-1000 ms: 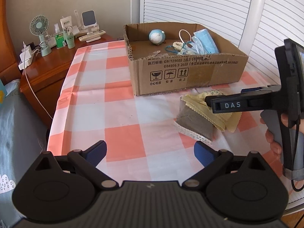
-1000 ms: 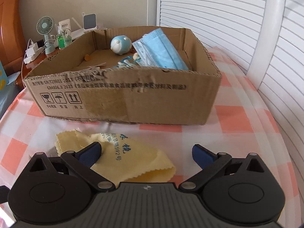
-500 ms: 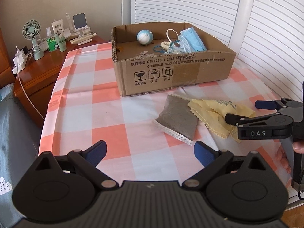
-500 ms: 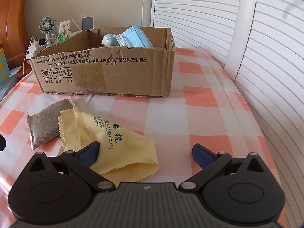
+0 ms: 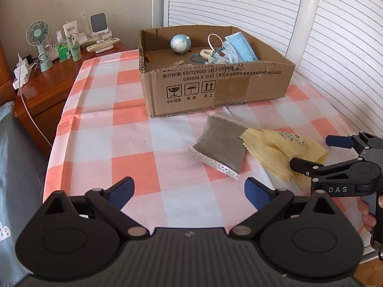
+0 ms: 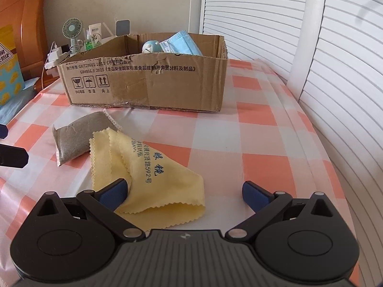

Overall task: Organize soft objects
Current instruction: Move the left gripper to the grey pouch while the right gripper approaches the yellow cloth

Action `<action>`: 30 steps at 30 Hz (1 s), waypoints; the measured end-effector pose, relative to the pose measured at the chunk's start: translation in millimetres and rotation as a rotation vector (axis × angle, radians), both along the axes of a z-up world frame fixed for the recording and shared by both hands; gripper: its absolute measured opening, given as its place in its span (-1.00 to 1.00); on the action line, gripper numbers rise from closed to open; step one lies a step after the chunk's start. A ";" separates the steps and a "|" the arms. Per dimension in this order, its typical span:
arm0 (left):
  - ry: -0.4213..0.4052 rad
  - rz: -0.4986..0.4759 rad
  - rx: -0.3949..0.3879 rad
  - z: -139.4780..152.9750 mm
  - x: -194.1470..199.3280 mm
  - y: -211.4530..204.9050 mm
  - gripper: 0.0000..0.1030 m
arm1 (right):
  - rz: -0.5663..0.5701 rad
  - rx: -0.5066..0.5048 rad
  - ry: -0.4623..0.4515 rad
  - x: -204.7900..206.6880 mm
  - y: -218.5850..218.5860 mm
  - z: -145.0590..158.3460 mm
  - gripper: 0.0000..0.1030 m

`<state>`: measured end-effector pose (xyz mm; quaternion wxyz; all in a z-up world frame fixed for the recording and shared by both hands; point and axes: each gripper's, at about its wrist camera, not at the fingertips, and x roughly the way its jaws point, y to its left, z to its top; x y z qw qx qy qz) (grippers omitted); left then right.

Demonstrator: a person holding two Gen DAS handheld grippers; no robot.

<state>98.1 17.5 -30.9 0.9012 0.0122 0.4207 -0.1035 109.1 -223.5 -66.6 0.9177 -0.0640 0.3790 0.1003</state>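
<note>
Right claw (image 6: 184, 191) has pulled back from the box (image 6: 148, 83) over the last second. A second ago its camera was filled by the box's front wall; now the whole box is in view beyond the cloth, and the claw sits low over the table (image 6: 263, 143). Jaws wide apart, nothing held. Left finger pad (image 6: 115, 190) lies against the near fold of the yellow cloth (image 6: 155, 179); right pad stands off over bare table. In the left view the right claw (image 5: 318, 151) has dropped from above the cloth to beside it, at its near right edge.

Left claw (image 5: 189, 191): jaws apart, empty, hanging over the near table, well short of the pouch (image 5: 221, 144). Little change there except a shift of framing.

Judgement: a drop into the box looks finished and the right claw is lining up on the cloth as the next item. Two items remain outside the box.

Cloth: pale yellow, thin, pinked zigzag edges, dark blue print, folded loosely on itself with a raised crease. It overlaps one corner of the pouch. Likely to bunch and slide when pinched; the raised fold seems the best grip.

Pouch: grey, stuffed, white lace trim at both ends, lying flat just in front of the box.

Box holds a blue mask (image 5: 240, 47), a round blue toy (image 5: 180, 44) and tangled cords.
</note>
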 end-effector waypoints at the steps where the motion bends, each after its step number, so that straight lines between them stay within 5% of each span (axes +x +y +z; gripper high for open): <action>1: 0.001 0.002 -0.001 -0.2 0.3 0.6 0.91 | 0.021 0.008 0.010 -0.3 2.5 0.5 1.00; 10: 0.010 0.019 -0.004 -3.7 1.0 6.7 0.91 | 0.172 -0.010 0.029 2.5 41.3 -1.8 1.00; 22: 0.024 -0.018 0.003 -10.7 9.4 0.9 0.91 | -0.011 0.000 0.010 29.4 13.0 -2.1 1.00; 30: 0.015 -0.106 0.007 -21.2 32.3 -20.2 0.98 | 0.001 -0.015 0.000 27.5 1.4 -2.8 1.00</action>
